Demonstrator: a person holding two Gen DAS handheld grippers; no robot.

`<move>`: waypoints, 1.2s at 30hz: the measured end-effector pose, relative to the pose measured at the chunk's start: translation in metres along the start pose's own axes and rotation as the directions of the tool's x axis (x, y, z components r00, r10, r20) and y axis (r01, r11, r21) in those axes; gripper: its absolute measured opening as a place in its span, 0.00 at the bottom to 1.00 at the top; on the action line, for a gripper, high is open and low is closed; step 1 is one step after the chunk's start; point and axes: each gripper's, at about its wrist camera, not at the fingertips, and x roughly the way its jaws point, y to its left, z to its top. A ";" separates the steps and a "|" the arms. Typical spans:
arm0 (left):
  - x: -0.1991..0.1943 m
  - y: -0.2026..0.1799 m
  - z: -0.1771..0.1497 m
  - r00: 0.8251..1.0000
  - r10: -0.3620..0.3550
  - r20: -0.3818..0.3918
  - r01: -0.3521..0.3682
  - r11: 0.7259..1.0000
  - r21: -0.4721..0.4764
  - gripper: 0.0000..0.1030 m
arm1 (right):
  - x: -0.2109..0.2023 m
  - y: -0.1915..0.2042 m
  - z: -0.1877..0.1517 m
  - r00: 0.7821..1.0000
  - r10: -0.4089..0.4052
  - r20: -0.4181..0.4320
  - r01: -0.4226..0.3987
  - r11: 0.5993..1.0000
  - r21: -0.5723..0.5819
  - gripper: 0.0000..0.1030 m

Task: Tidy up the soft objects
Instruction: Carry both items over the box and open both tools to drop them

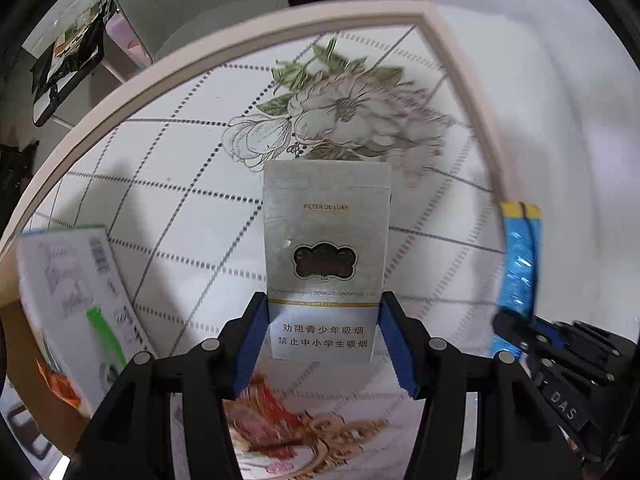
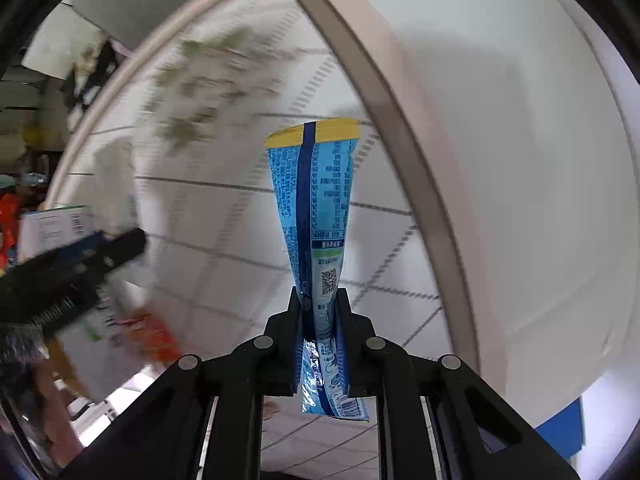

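My left gripper (image 1: 324, 300) is shut on a silver cigarette pack (image 1: 326, 240) marked "FILTER DE LUXE" and holds it upright above the flowered table top (image 1: 180, 208). My right gripper (image 2: 318, 294) is shut on a blue snack packet (image 2: 316, 200) with a yellow top edge, squeezed thin between the fingers. The same blue packet (image 1: 520, 264) and the right gripper (image 1: 520, 338) show at the right of the left wrist view. The left gripper (image 2: 116, 244) shows blurred at the left of the right wrist view.
A white box with a barcode and green mark (image 1: 76, 296) lies at the left, with an orange packet (image 1: 60, 388) below it. A food-picture packet (image 1: 304, 424) lies under the left gripper. The table's beige rim (image 1: 120, 92) curves behind; a white wall (image 2: 520, 160) stands right.
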 end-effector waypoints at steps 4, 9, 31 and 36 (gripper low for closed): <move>-0.050 0.016 -0.033 0.994 -0.064 0.094 0.064 0.998 -0.005 0.52 | -0.045 0.042 -0.010 0.996 0.069 0.061 -0.066 0.997 -0.050 0.14; -0.136 0.060 -0.087 0.966 -0.071 0.248 0.077 0.997 -0.012 0.52 | -0.086 0.116 -0.041 0.984 0.139 0.115 -0.122 0.982 -0.145 0.14; -0.149 0.345 -0.153 0.978 0.059 0.200 0.017 0.933 -0.361 0.52 | -0.013 0.382 -0.099 0.996 -0.007 0.089 0.035 0.946 -0.321 0.14; -0.101 0.366 -0.130 0.996 -0.003 0.087 0.035 0.928 -0.370 0.52 | 0.018 0.391 -0.086 0.994 -0.086 0.073 0.105 0.946 -0.307 0.14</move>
